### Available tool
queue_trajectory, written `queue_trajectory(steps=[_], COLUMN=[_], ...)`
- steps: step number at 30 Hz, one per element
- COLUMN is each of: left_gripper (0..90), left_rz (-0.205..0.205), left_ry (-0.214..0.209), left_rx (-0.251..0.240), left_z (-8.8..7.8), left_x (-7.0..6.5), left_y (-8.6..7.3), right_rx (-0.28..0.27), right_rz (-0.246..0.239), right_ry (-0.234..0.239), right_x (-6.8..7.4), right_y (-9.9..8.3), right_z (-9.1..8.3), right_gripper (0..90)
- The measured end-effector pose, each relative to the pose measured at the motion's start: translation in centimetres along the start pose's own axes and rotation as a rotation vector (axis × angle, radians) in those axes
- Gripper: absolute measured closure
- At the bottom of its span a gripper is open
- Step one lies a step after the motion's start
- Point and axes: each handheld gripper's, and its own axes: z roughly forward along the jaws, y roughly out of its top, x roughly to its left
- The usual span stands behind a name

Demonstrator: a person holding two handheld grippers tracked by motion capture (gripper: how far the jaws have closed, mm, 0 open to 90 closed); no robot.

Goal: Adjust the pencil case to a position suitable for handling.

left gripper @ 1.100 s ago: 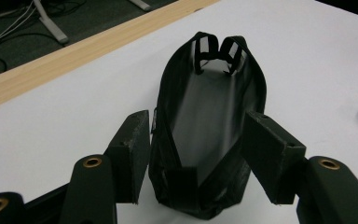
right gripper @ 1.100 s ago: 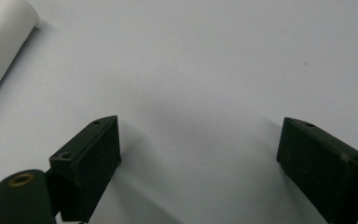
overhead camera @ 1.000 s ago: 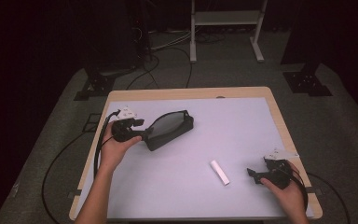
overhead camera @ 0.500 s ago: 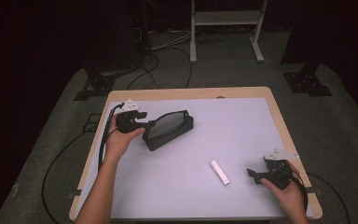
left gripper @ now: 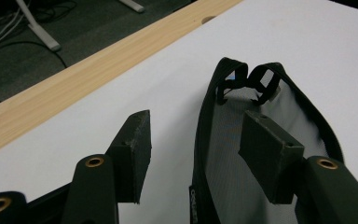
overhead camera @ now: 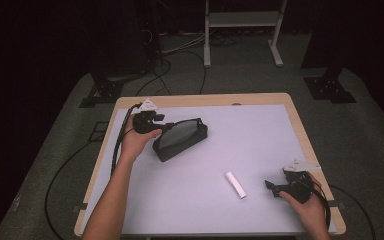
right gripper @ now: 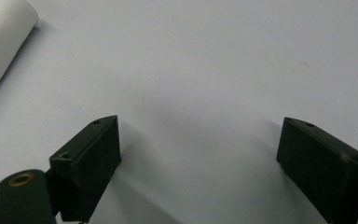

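A black mesh pouch [overhead camera: 180, 137] lies open-mouthed on the white table top [overhead camera: 250, 135], left of the middle. My left gripper [overhead camera: 161, 128] is at the pouch's left end, its jaws apart. In the left gripper view the pouch [left gripper: 228, 158] has its black rim running between the jaws of the left gripper [left gripper: 196, 121]: one jaw is over the mesh, the other over bare table, neither pad pressing. A small white tube [overhead camera: 235, 184] lies right of centre near the front. My right gripper [overhead camera: 272, 186] rests just right of it, open, with nothing between its jaws [right gripper: 200, 126]. The white tube [right gripper: 0, 42] shows at upper left there.
The table's wooden rim [left gripper: 74, 79] runs just beyond the pouch on the far side. Cables [overhead camera: 117, 145] trail off the left edge from the left gripper. A metal stand [overhead camera: 240, 30] and floor cables sit beyond the table.
My left hand has moved toward the far side and slightly right, bringing its jaws around the pouch's rim. The pouch, the tube and the right gripper have stayed put.
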Motion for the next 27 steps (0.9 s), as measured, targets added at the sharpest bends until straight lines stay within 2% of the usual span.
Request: queue_trajectory(steps=[5,11,18,23,24,27], left_gripper=[44.2,49.9,60.3,71.5,71.5,79.4], left_rz=[0.005,0.005,-0.004,-0.01,-0.018,-0.034], left_ry=[-0.005,-0.021,-0.041,-0.053,-0.058,-0.071], left_rx=[0.021,0.042,0.05,0.062,0.062,0.082], left_z=[1.1,2.2,2.8,3.1,3.2,3.3], left_x=[0.0,0.0,0.2,0.3,0.3,0.3], left_y=[0.0,-0.3,-0.7,-1.0,-1.0,-1.1], right_rx=[-0.001,0.0,0.0,0.0,0.0,-0.001], right_rz=[-0.001,0.001,0.001,0.0,0.0,0.0], right_ry=[0.001,0.001,0.001,0.001,0.001,0.0], right_x=[0.0,0.0,0.0,0.0,0.0,0.0], right_y=[0.0,0.0,0.0,0.0,0.0,0.0], right_z=[0.0,0.0,0.0,0.0,0.0,0.0], right_gripper=[12.5,12.4,12.4,12.4,12.4,12.5])
